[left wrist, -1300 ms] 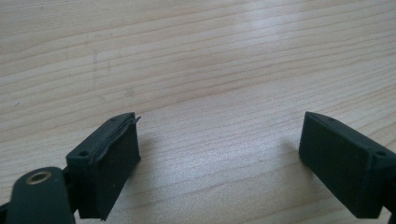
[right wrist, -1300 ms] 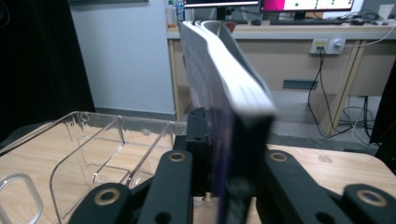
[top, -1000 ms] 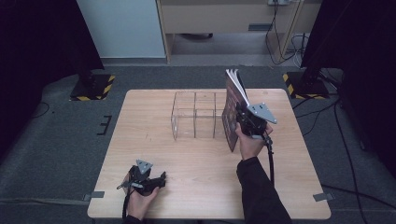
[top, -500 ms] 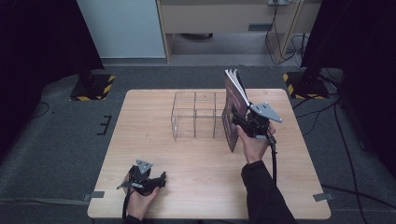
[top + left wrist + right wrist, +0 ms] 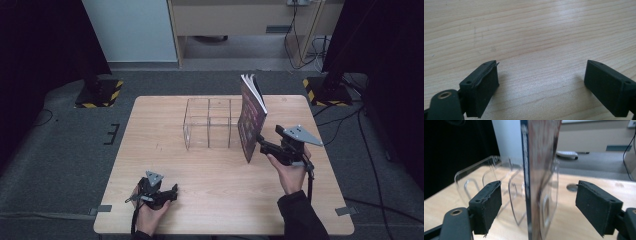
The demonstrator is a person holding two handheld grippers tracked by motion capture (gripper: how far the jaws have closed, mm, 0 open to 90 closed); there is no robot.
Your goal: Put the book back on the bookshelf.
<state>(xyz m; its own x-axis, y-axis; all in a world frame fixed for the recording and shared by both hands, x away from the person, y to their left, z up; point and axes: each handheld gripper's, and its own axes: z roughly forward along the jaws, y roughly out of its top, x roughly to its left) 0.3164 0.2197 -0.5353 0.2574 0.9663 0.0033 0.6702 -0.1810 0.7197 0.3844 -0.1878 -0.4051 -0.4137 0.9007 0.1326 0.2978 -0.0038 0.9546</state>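
Observation:
A dark-covered book (image 5: 251, 117) stands upright at the right end of a clear acrylic rack (image 5: 207, 125) in the middle of the wooden table (image 5: 165, 150). My right gripper (image 5: 262, 142) is just in front of the book's lower edge, open and apart from it. In the right gripper view the book's spine (image 5: 525, 182) rises between the two wide-apart pads (image 5: 489, 205), with the rack's clear dividers (image 5: 474, 185) to its left. My left gripper (image 5: 170, 192) rests near the table's front left, open (image 5: 541, 82) over bare wood.
A small round hole (image 5: 286, 100) marks the table's far right corner. Yellow-and-black striped stand bases sit on the floor at far left (image 5: 100, 92) and far right (image 5: 325, 87). Cables (image 5: 300, 45) trail by the cabinet behind.
My right gripper has drawn back toward the person and to the right, away from the book, which stays upright at the rack. The left gripper has not moved.

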